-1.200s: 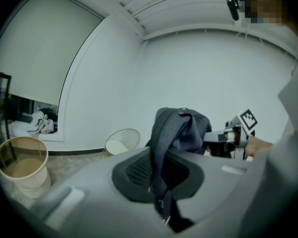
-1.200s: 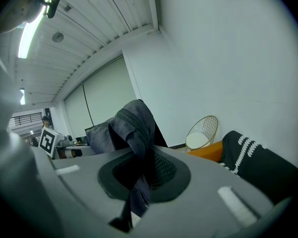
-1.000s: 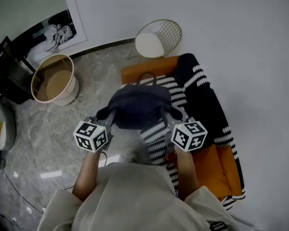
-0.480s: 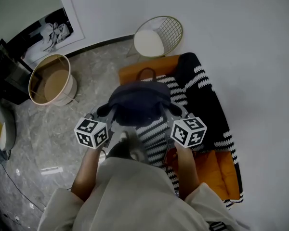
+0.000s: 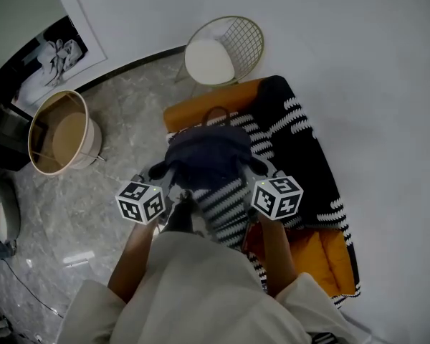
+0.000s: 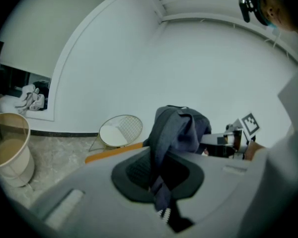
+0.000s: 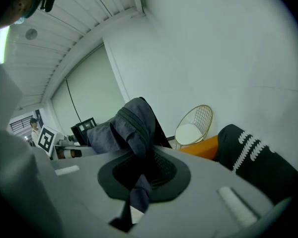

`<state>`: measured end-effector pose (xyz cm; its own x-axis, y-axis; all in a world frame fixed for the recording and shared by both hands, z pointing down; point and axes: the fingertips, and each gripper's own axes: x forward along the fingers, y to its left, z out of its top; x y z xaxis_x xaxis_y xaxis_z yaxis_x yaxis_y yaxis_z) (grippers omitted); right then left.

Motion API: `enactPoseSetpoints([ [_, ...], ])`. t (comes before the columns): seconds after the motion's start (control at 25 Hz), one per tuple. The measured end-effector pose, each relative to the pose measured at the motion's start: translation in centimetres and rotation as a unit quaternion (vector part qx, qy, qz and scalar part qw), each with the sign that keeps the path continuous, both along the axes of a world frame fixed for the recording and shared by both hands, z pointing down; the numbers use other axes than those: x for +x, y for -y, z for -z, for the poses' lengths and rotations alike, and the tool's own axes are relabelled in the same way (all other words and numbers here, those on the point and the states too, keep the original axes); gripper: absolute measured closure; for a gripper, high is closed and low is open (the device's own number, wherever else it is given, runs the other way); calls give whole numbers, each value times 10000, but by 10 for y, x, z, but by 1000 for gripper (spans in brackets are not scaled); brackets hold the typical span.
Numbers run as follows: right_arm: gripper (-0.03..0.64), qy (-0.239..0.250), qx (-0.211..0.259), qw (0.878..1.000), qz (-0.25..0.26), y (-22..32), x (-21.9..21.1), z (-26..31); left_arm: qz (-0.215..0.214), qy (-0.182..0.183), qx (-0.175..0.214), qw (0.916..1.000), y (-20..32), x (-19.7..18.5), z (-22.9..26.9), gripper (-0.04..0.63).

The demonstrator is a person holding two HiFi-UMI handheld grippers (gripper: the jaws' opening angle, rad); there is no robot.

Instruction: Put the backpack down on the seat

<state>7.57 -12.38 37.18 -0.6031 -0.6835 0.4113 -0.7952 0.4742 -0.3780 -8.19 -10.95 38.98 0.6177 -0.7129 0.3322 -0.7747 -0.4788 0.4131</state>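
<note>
Now | soft navy fabric backpack [image 5: 208, 156] is held over the orange cushioned seat [image 5: 201, 112] | left claw [image 5: 160, 175] and right claw [image 5: 253, 169] are each clamped on a strap [image 6: 160, 148] | judged limp, light; straps suit gripping.

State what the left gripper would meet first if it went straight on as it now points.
The left gripper is shut on the backpack, so that comes first; beyond, probably the orange seat; depth is unclear.

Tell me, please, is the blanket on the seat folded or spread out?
Spread out: the black-and-white blanket drapes across most of the orange seat, beneath the backpack.
</note>
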Motion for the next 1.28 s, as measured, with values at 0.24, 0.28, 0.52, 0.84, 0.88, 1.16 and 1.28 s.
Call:
enactPoseSetpoints([
  [0.24,601,-30,-226,9996,-141,59,-4,-24,-157,-68,-358,9992,61,-4,-28,584],
  [0.28,601,-38,-286,9994,-166,69,-4,-31,-179,-53,-407,9990,72,-4,-35,584],
  [0.52,601,-20,-649,9974,-301,123,-3,-71,-259,-111,-721,9970,134,-5,-71,584],
  [0.84,603,-138,-941,9950,-297,153,-3,-138,-298,-117,-1092,9935,168,-7,-139,584],
  [0.88,601,-158,-973,9947,-292,157,-2,-148,-316,-105,-1154,9928,172,-7,-150,584],
  [1.16,601,-190,-1235,9915,-365,193,6,-212,-325,-89,-1508,9880,204,0,-216,584],
  [1.28,601,-195,-1340,9898,-441,205,8,-231,-325,-118,-1621,9862,216,2,-237,584],
])
